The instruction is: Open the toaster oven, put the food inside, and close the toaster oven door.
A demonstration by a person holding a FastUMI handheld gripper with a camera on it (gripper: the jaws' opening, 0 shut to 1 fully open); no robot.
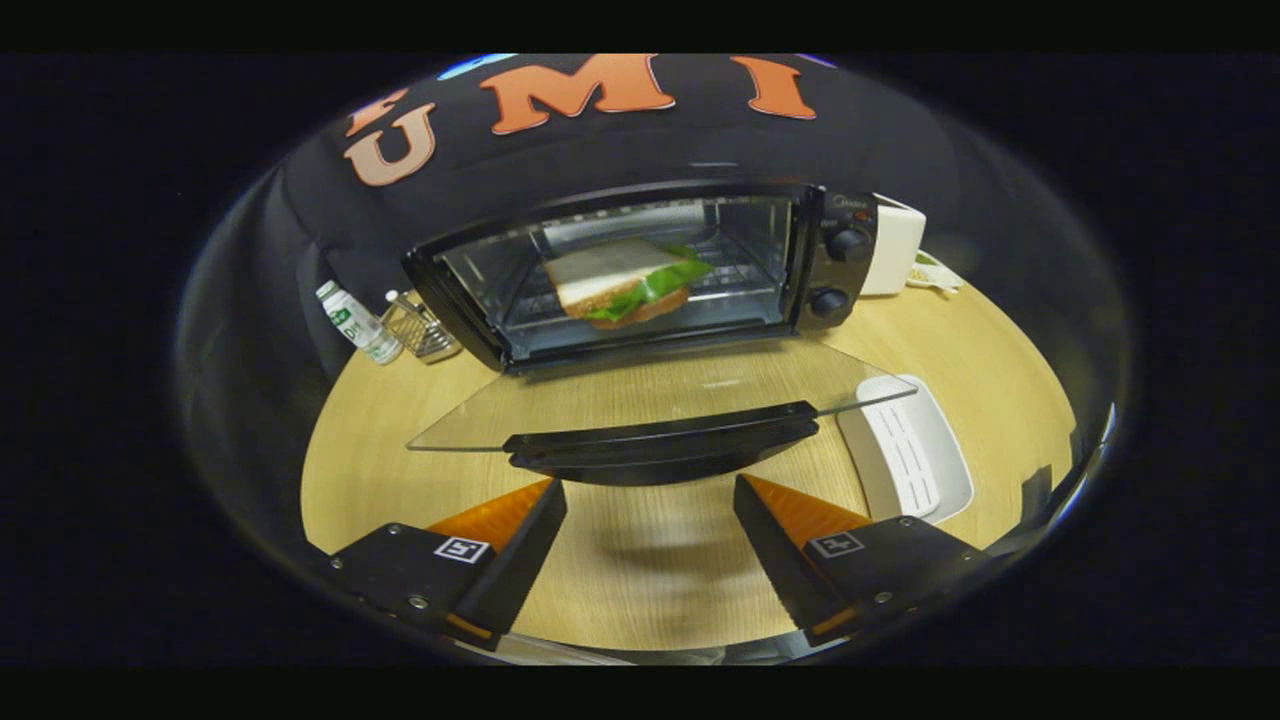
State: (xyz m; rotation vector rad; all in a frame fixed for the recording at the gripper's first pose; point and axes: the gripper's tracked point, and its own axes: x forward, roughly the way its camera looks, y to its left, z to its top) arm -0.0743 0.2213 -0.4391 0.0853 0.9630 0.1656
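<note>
Two fingers of your gripper [650,495] stood spread wide, holding nothing, just short of the black handle [662,440] on the toaster oven door [600,395]. That glass door lay folded down flat over the wooden table [1000,370]. Beyond it, the sandwich [625,280], bread with lettuce, sat on the rack inside the open toaster oven [655,265]. You had a white tray [915,460] beside the door, a small bottle [357,322] and wire basket [420,328] on the oven's other side.
</note>
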